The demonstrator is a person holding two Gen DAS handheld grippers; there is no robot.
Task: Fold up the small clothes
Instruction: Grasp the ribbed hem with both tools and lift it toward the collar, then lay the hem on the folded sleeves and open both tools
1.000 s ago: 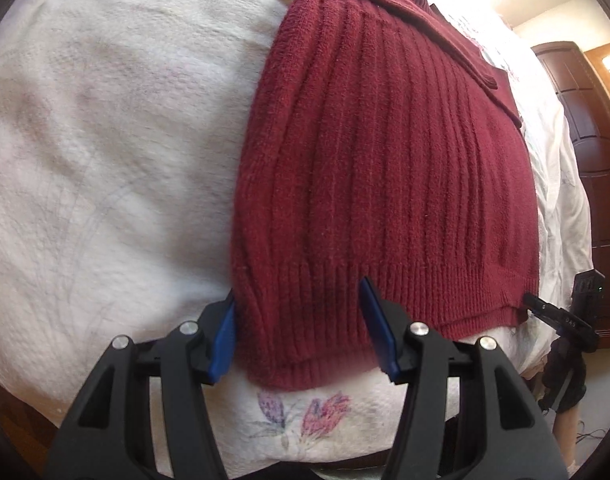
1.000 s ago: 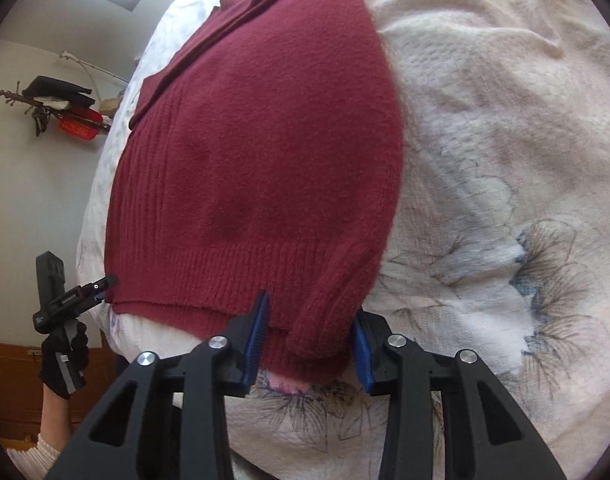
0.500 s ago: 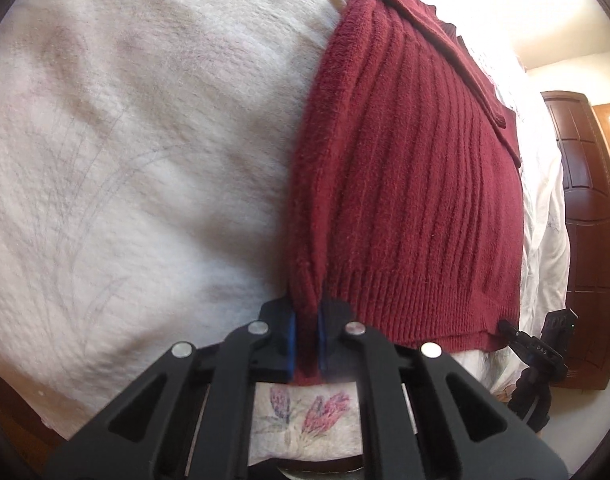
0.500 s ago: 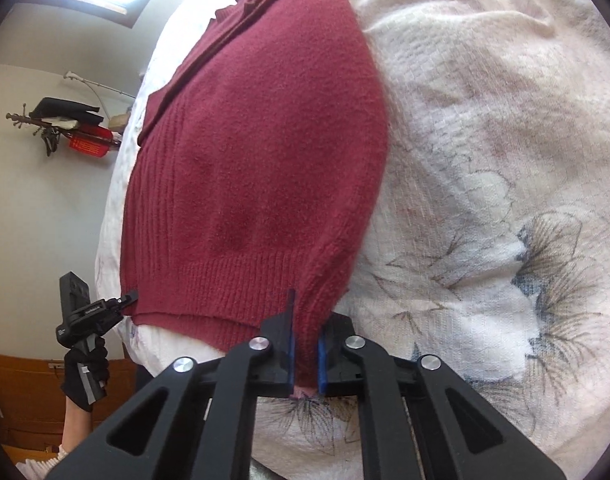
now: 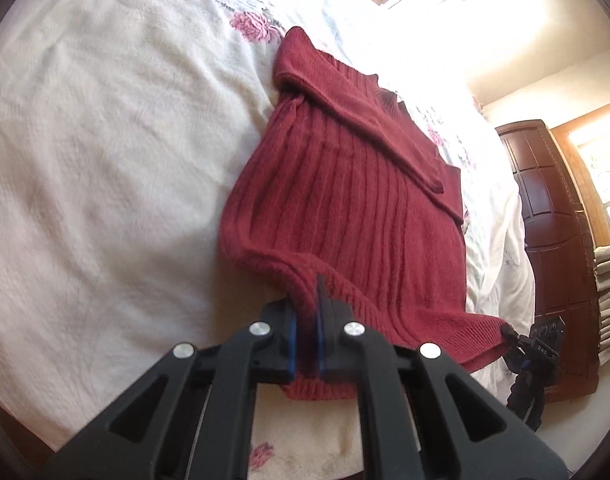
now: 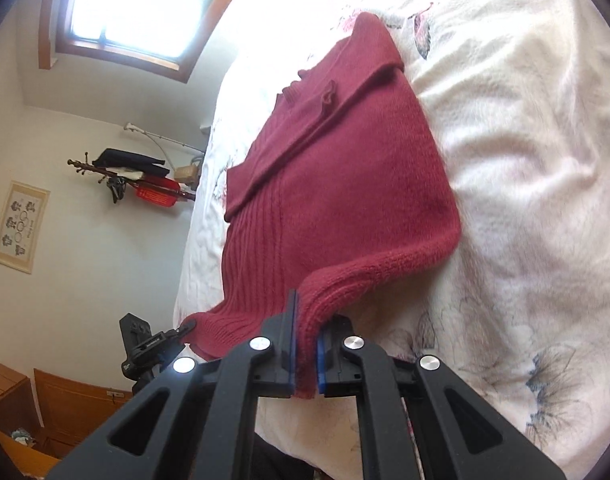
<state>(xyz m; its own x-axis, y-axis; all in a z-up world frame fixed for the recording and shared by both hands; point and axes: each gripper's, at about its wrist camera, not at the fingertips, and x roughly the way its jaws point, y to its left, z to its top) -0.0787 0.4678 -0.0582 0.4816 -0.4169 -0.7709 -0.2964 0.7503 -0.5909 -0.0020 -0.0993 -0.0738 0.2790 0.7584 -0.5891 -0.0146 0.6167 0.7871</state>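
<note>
While its ribbed hem is raised off the white bedspread (image 5: 85,168), the red sweater (image 5: 345,200) is laid lengthwise, collar farthest away. Hem corners are pinched by the left gripper (image 5: 305,336) and right gripper (image 6: 305,344). A window (image 6: 141,8) is seen beyond the collar.
</note>
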